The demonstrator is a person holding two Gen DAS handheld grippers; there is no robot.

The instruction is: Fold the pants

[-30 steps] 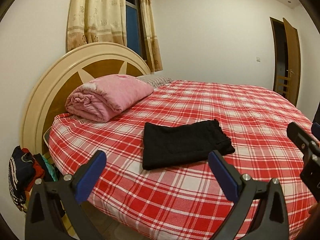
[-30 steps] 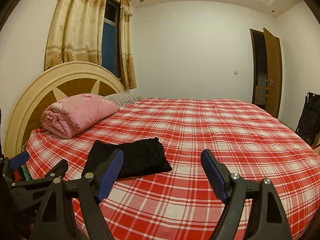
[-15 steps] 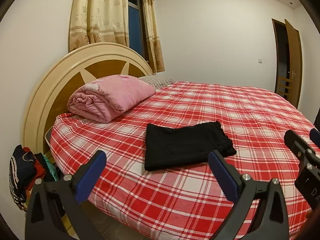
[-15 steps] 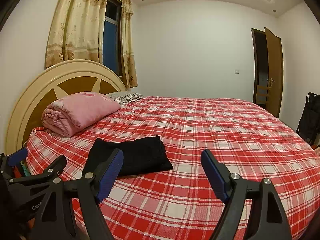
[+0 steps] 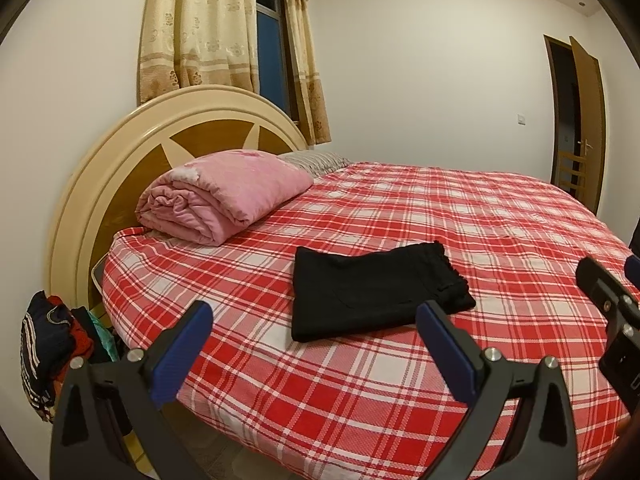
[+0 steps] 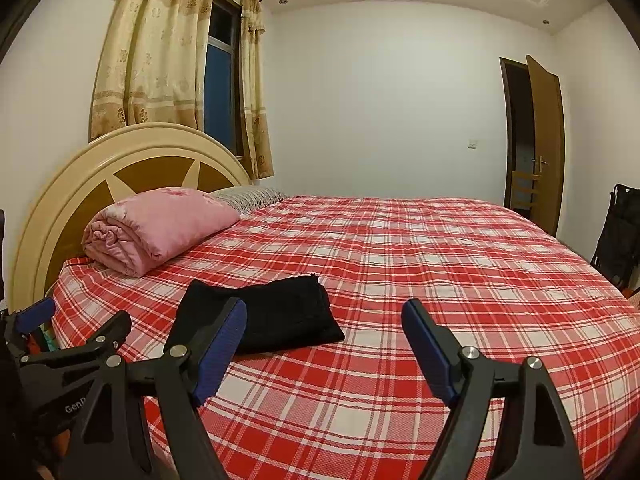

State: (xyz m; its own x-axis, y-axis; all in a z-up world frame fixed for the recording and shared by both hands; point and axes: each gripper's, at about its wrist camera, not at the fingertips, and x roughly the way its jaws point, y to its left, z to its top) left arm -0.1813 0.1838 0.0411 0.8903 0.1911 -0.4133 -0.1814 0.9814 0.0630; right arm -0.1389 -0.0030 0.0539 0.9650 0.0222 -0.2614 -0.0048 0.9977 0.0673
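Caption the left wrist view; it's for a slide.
Open left gripper hovers before black pants folded on the red plaid bed.

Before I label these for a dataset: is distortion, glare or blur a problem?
Left wrist view: strong fisheye bending, dark corners, black pants sharp. Right wrist view: same curvature, even indoor light, no glare, pants clear behind one of the right gripper fingers.

Near bed edge: we see bare plaid bedspread ahead of both grippers.
Centre: folded black pants lie flat, low obstacle.
Far left: rolled pink quilt against headboard blocks that corner.
Right and far: we note open bedspread, unobstructed.
Floor, near left: clothes pile beside bed.
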